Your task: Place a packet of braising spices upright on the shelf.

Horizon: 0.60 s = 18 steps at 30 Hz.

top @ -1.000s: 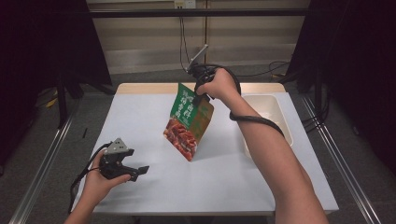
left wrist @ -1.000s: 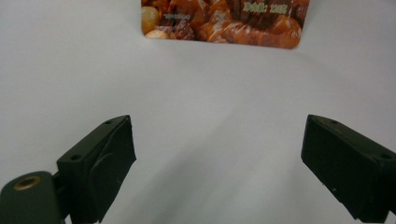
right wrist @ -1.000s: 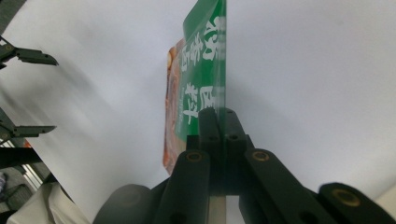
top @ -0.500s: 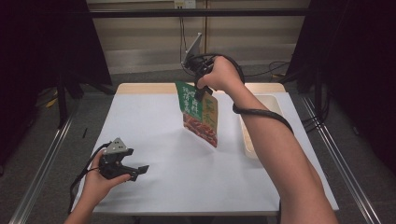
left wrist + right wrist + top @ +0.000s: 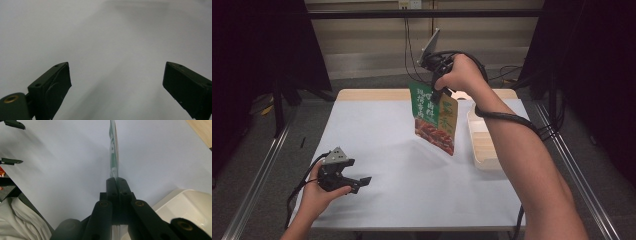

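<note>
The right gripper [image 5: 438, 93] is clamping its jaws tight on the top edge of a flat green and orange printed plastic food pouch [image 5: 435, 119], which is hanging straight down below the jaws, clear of the white table top [image 5: 382, 135] underneath. In the right gripper view the pouch [image 5: 113, 155] is showing edge-on, running away from the closed jaws, and a cream rectangular plastic tray [image 5: 190, 205] is sitting off to that gripper's right, just beside and lower than the hanging pouch. The left gripper [image 5: 357, 182] is resting low near the table's front, well apart from the pouch, its jaws standing wide with nothing but bare table between them [image 5: 117, 82].
</note>
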### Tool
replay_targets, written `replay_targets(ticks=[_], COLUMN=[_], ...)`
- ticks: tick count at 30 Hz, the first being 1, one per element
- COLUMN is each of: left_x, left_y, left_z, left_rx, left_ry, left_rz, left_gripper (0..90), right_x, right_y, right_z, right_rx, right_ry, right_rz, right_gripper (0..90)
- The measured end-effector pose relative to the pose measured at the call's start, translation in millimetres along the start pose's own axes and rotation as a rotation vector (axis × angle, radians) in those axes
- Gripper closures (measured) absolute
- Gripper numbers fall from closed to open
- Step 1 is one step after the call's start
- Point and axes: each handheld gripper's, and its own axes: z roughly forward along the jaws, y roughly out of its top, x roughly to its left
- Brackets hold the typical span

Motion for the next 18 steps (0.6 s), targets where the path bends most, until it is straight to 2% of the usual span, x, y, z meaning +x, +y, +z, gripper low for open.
replay_targets(ticks=[9, 16, 18], left_x=[0.6, 2.6, 2.0], left_y=[-0.1, 0.6, 0.5], left_z=[0.3, -2.0, -2.0], left_rx=[-0.008, -0.013, -0.019], left_ry=[-0.015, -0.006, -0.007], left_rz=[-0.009, -0.007, -0.021], left_gripper=[6.3, 6.2, 6.2], right_x=[-13.3, -21.4, -25.8], right_y=[-11.6, -19.3, -22.7], right_z=[-11.9, -24.2, -26.5], right_rx=[-0.008, -0.021, -0.025], right_ry=[-0.002, -0.012, -0.015], right_rz=[0.016, 0.024, 0.03], right_gripper=[90.0, 90.0, 90.0])
